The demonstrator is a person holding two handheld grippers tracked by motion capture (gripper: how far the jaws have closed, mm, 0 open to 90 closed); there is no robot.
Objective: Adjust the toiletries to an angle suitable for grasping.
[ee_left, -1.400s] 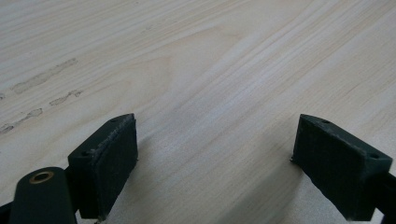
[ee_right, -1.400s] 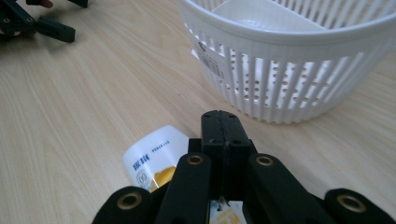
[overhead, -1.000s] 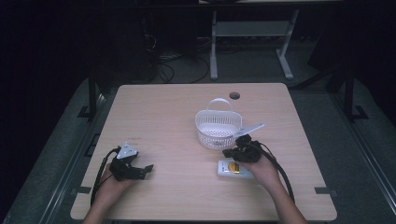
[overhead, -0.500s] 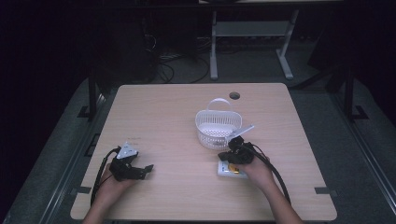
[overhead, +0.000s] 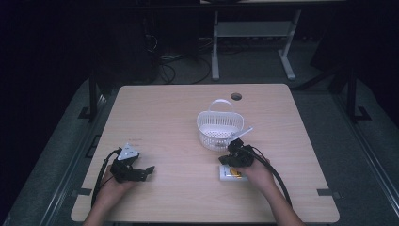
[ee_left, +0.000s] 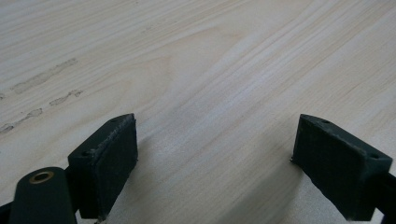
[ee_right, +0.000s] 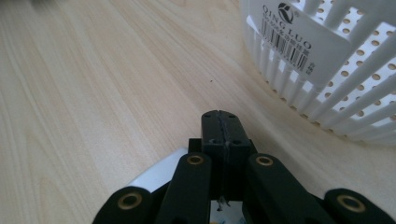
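Left claw: jaws wide apart, nothing between them, low over bare counter near its front left corner; well apart from the packet. Packet: flat, white with a yellow patch, lying on the counter just front of the basket, long axis running left to right. Right claw: jaws pressed together, nothing visibly gripped; tips just above the packet's rear edge, pointing toward the basket. Packet directly under and slightly behind those tips; right hand by far the nearer. Probable next move: opening, dropping back over the packet.
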